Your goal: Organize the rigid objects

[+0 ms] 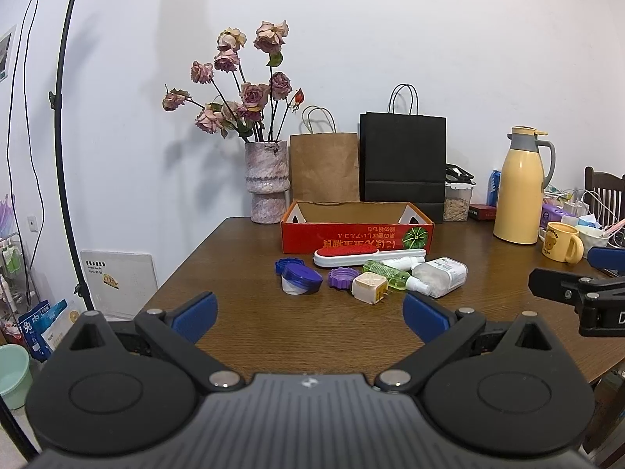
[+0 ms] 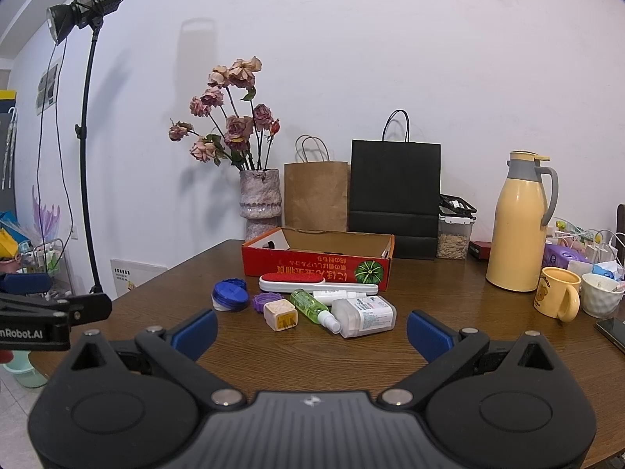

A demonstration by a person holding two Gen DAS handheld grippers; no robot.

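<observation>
A red cardboard box (image 1: 357, 236) (image 2: 316, 267) stands open on the brown table. In front of it lie a red-and-white lint brush (image 1: 367, 256) (image 2: 316, 282), a blue-lidded white jar (image 1: 300, 279) (image 2: 230, 297), a purple cap (image 1: 343, 276) (image 2: 265, 301), a cream plug adapter (image 1: 370, 288) (image 2: 280, 314), a green spray bottle (image 1: 394, 276) (image 2: 314, 308) and a clear plastic container (image 1: 441, 274) (image 2: 365, 315). My left gripper (image 1: 310, 318) is open and empty, short of the pile. My right gripper (image 2: 312, 332) is open and empty, just before the pile.
A vase of dried roses (image 1: 267, 185), a brown bag (image 1: 324, 166) and a black bag (image 1: 402, 158) stand behind the box. A yellow thermos (image 2: 517, 222), a yellow mug (image 2: 556, 297), a white cup (image 2: 601, 299) and a phone (image 2: 611, 330) are at right. A light stand (image 2: 84, 164) is left.
</observation>
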